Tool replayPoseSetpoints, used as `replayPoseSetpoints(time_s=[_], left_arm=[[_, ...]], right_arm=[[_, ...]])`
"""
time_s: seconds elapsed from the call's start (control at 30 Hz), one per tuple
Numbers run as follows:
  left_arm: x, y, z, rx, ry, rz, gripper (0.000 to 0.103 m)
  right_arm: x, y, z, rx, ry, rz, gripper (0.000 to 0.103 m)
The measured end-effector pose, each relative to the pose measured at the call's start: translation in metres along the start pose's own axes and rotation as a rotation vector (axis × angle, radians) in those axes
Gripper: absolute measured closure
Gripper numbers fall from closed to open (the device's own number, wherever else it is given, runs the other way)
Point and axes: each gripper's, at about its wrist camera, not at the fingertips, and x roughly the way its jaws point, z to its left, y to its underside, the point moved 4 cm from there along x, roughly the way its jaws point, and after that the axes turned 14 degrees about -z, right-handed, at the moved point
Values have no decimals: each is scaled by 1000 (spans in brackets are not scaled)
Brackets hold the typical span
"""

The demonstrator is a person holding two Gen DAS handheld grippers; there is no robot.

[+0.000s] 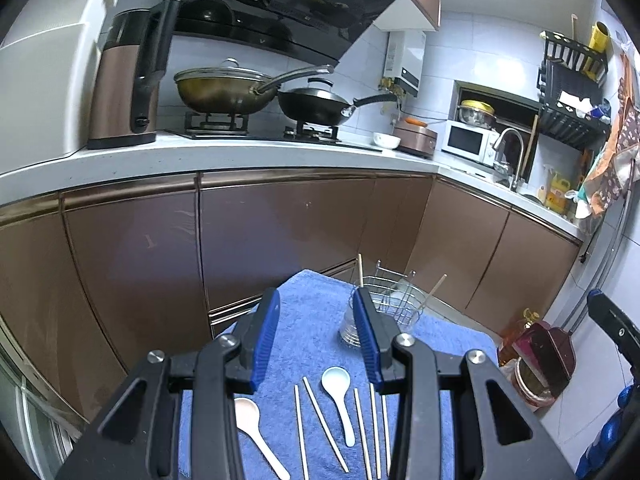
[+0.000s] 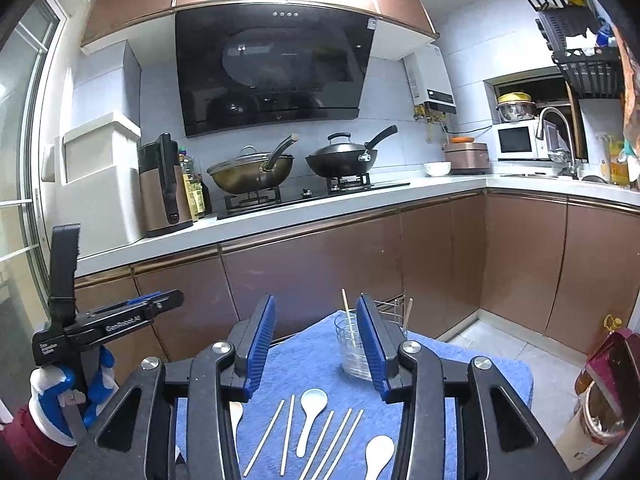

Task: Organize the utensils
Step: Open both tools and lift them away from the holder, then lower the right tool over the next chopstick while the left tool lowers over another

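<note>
Both hand-held grippers hovered above a blue towel (image 2: 312, 364) spread over a small surface in front of brown kitchen cabinets (image 2: 320, 264). The left gripper (image 1: 316, 312) had its blue-padded jaws parted with nothing between them, and the right gripper (image 2: 316, 316) was likewise released and empty. On the towel lay loose wooden chopsticks (image 2: 336, 440) in a rough row, with a white spoon (image 2: 310, 412) among them; the right wrist view showed another white spoon (image 2: 378, 456) near the bottom edge, and the left wrist view showed 1 more (image 1: 252, 424) beside the left jaw. Farther back stood a clear glass cup (image 2: 352, 352) holding 1 upright chopstick (image 2: 347, 316), and just behind it a wire utensil rack (image 1: 396, 300) with another chopstick leaning in it.
</note>
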Motion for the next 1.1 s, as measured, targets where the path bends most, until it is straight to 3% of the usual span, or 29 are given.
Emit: replayPoseSetpoints(time_s=[0.3,0.47,0.57,0.8,1.1], left_arm=[[-12,8,16,-14,-44,-64,63],[-18,3,22,-51,-21,-120,62],[-17,1,21,-55,2,-110,60],[14,26,23,-86,64,43,60],[78,92,28,-175,115,329,60]], right_arm=[[-13,19,-18,11,76,4,56],[-15,22,-28,27,94,5,56],[-12,26,-32,34,96,16,56],[11,48,-37,49,86,92,56],[50,82,-48,66,91,226,56]])
